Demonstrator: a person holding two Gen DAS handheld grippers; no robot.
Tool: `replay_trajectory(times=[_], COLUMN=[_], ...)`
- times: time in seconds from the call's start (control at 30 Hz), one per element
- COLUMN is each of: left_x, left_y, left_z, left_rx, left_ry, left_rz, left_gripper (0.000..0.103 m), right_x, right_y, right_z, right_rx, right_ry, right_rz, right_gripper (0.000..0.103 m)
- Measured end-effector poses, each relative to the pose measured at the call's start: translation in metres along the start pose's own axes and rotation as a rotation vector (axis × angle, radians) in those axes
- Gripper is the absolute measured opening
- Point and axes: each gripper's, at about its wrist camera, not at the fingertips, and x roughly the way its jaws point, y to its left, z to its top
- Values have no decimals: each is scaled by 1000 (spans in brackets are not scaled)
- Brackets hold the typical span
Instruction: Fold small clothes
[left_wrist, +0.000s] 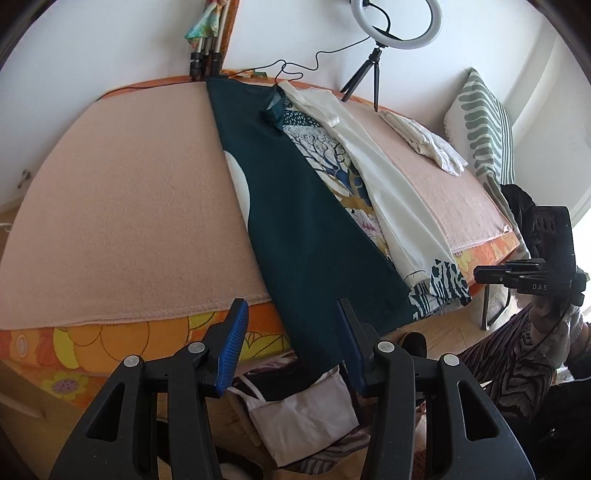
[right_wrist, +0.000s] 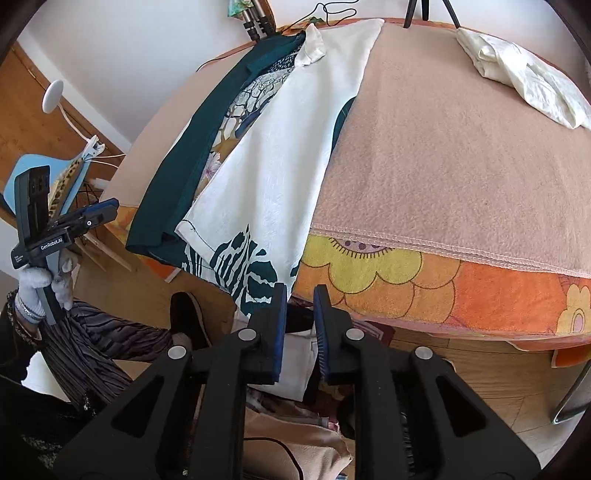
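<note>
Garment: a long dark-teal and white printed garment (left_wrist: 295, 206) lies lengthwise across the pink blanket (left_wrist: 122, 206), its near hem hanging over the table's front edge.
Hidden: its far collar end is bunched and hard to read; whether it is one piece or several layered pieces cannot be told.
Cut off: the ring light (left_wrist: 397, 22) loses its top at 12 o'clock.
Left gripper (left_wrist: 291, 325): jaws spread wide, holding nothing, hovering before the teal hem.
Right gripper (right_wrist: 299, 306): jaws parted by a narrow gap, nothing between them, just below the white patterned hem.
Left view only: striped cushion (left_wrist: 487, 122) at 2 o'clock.
Right view only: gloved hand (right_wrist: 44, 284) at 9 o'clock.
Both views: folded white cloth (right_wrist: 524, 74) at 1 o'clock.
</note>
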Motion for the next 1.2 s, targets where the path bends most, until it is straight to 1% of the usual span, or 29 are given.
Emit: replay_trajectory(times=[0.03, 0.13, 0.17, 0.2, 0.23, 0.27, 0.37, 0.43, 0.53, 0.63, 0.67, 0.7, 0.73, 0.77, 0.8, 0.83, 0.9, 1.0, 1.1, 1.2], left_x=[0, 2, 4, 7, 10, 13, 21, 21, 20, 25, 27, 28, 30, 31, 32, 32, 30, 26, 21, 18], left_y=[1, 3, 2, 2, 2, 3, 9, 13, 15, 21, 22, 21, 21, 21, 20, 19, 14, 10, 8, 9], left_z=[-4, -15, -17, -19, -20, -21, -21, -20, -20, -23, -23, -24, -24, -24, -24, -24, -21, -16, -13, -7], left_rx=[-20, -68, -81, -97, -114, -133, -189, -229, -251, -311, -322, -323, -322, -328, -332, -326, -293, -278, -268, -289], left_ry=[12, 40, 52, 67, 81, 96, 119, 122, 124, 146, 150, 154, 164, 171, 173, 173, 163, 142, 115, 87], left_rz=[-9, -70, -88, -104, -119, -130, -157, -184, -197, -262, -271, -274, -279, -294, -311, -316, -306, -333, -345, -364], left_gripper=[46, 46, 46, 46, 46, 46, 46, 47, 47, 47, 45, 33, 24, 12, 10, 10, 5, 3, 2, 2], right_x=[6, 21, 24, 27, 30, 32, 36, 37, 42, 49, 51, 53, 54, 54, 54, 55, 56, 55, 47, 38], right_y=[-1, 1, 1, -1, -2, -4, -10, -13, -15, -16, -15, -15, -15, -14, -13, -12, -10, -8, -7, -6], right_z=[0, -3, -5, -6, -6, -7, -5, -2, 1, 2, 2, 2, 2, 3, 3, 4, 5, 7, 9, 14], right_rx=[19, 44, 49, 60, 73, 87, 122, 130, 146, 170, 177, 181, 188, 194, 197, 203, 210, 232, 229, 237], right_ry=[24, 78, 89, 97, 99, 100, 104, 103, 121, 140, 143, 150, 152, 150, 153, 157, 157, 146, 114, 82], right_rz=[31, 113, 132, 146, 154, 163, 203, 209, 240, 267, 276, 287, 298, 304, 317, 332, 350, 383, 386, 399], right_gripper=[16, 16, 19, 27, 31, 38, 39, 39, 39, 39, 39, 39, 39, 35, 28, 25, 15, 9, 6, 5])
